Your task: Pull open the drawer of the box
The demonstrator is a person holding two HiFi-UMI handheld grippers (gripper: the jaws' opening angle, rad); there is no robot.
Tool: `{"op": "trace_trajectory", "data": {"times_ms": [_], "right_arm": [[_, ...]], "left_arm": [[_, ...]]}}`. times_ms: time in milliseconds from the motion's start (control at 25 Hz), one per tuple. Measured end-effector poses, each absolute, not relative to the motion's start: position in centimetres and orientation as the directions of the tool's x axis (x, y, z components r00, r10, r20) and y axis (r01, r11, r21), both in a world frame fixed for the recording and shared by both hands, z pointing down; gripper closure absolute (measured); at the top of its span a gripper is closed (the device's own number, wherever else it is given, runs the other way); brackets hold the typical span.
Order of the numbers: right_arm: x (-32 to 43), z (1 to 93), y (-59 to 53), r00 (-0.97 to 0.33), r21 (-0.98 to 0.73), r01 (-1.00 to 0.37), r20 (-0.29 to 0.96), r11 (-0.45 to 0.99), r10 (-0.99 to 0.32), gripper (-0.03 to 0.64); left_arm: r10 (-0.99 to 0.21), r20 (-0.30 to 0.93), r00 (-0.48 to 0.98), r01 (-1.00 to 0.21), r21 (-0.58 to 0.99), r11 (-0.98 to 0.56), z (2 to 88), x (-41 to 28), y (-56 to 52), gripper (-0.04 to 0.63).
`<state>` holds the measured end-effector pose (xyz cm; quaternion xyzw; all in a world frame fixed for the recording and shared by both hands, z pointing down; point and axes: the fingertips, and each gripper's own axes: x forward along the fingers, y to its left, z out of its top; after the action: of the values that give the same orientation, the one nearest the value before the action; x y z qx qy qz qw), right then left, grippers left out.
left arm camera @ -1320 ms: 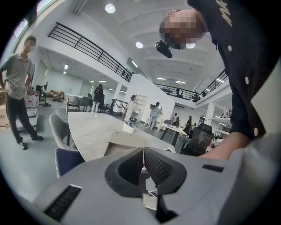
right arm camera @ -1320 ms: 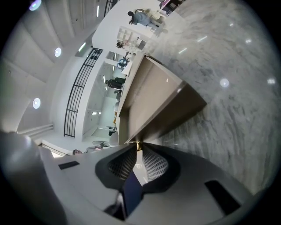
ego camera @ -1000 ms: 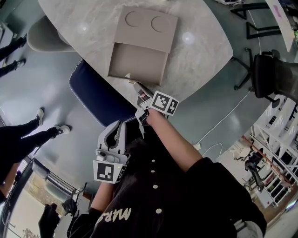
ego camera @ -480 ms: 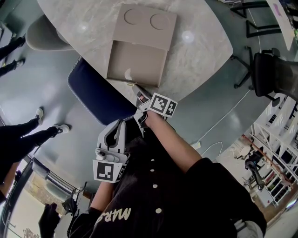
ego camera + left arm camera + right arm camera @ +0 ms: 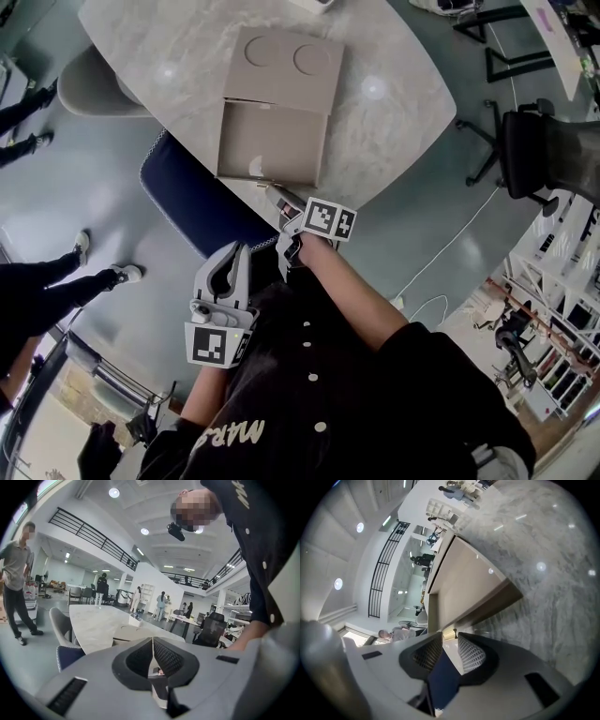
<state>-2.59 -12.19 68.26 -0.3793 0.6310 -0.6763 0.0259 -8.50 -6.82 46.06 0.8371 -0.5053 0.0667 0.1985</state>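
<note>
A beige box (image 5: 286, 64) lies on the marble table (image 5: 394, 112) with its drawer (image 5: 267, 142) pulled out toward me. My right gripper (image 5: 275, 191) sits just off the drawer's front edge. In the right gripper view its jaws (image 5: 449, 639) are opening, and the small brass handle (image 5: 450, 633) stands at the gap between the tips, with the pads not pressing on it. My left gripper (image 5: 233, 255) hangs low by my body, away from the table. Its jaws (image 5: 153, 641) are shut on nothing.
A blue chair (image 5: 197, 202) is tucked under the near table edge beside the drawer, and a grey chair (image 5: 86, 84) stands at the left. A black office chair (image 5: 548, 155) and a floor cable (image 5: 450, 246) are at the right. A person's legs (image 5: 56, 286) are at the left.
The right gripper's jaws have parted from the drawer handle and it has drawn back slightly. The drawer is a little further out. The left gripper has not moved.
</note>
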Motion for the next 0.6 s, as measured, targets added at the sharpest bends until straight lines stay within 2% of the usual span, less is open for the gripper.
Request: {"op": "trace_trajectory", "data": {"times_ms": [120,240,360,480,560,600], "right_arm": [[-2.7,68.3,-12.5,-0.714,-0.867,-0.46,0.489,-0.19,-0.501,0.537],[-3.0,67.6,-11.9,-0.728,-0.858,-0.49,0.501,-0.156,-0.468,0.491],[-2.7,66.8,-10.6,-0.744,-0.853,-0.503,0.511,-0.143,-0.432,0.492],[-2.4,64.9,-10.8,-0.747,-0.85,-0.521,0.496,-0.072,-0.442,0.548],[-1.5,62.5,-11.9,-0.736,-0.845,-0.534,0.463,0.005,-0.494,0.606],[-1.0,61.1,-12.7,-0.728,-0.84,-0.541,0.442,0.044,-0.524,0.611]], "left_arm": [[-0.82,0.294,0.491,-0.867,0.262,-0.424,45.5,-8.1,-7.4,0.577],[-0.825,0.261,0.501,-0.859,0.26,-0.44,44.8,-7.5,-7.7,0.578],[-0.828,0.248,0.503,-0.86,0.241,-0.45,44.2,-7.3,-8.2,0.577],[-0.837,0.235,0.494,-0.866,0.215,-0.451,43.5,-7.9,-9.1,0.578],[-0.848,0.22,0.482,-0.873,0.202,-0.444,42.7,-8.2,-9.7,0.577],[-0.854,0.213,0.475,-0.877,0.197,-0.439,42.3,-8.4,-10.0,0.577]]}}
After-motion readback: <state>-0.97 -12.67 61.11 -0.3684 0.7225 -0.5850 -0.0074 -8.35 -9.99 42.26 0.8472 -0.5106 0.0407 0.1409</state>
